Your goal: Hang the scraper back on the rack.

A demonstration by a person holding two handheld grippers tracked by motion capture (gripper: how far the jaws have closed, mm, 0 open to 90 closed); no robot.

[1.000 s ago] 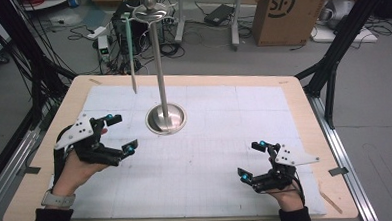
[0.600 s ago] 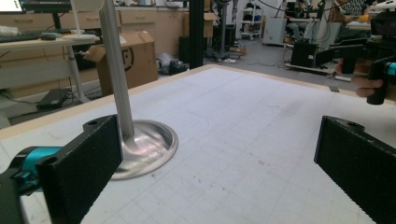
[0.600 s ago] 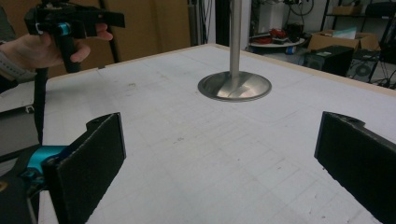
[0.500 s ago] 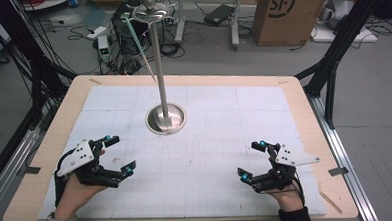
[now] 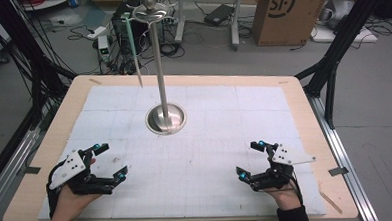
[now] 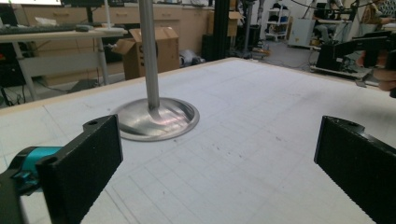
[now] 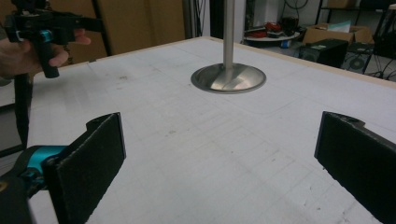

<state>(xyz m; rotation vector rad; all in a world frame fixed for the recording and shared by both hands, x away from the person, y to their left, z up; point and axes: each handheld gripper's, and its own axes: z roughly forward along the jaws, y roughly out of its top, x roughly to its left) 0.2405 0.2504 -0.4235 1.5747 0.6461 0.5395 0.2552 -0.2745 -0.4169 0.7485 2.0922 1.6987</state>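
**Resting both claws wide open, short of the metal stand**

Hovering low over the counter [image 5: 294, 106] near its front edge, the left claw [image 5: 108, 163] and right claw [image 5: 250, 160] both gape wide with nothing between their jaws. The metal stand [image 5: 161, 87] rises upright from its round base at the counter's middle, well apart from both. Judging by this, no grasp is begun; the next move calls for a forward reach toward the pole.

Black "SF" logo on the brown cardboard box [image 5: 290, 14] on the floor beyond the table, no other readable text
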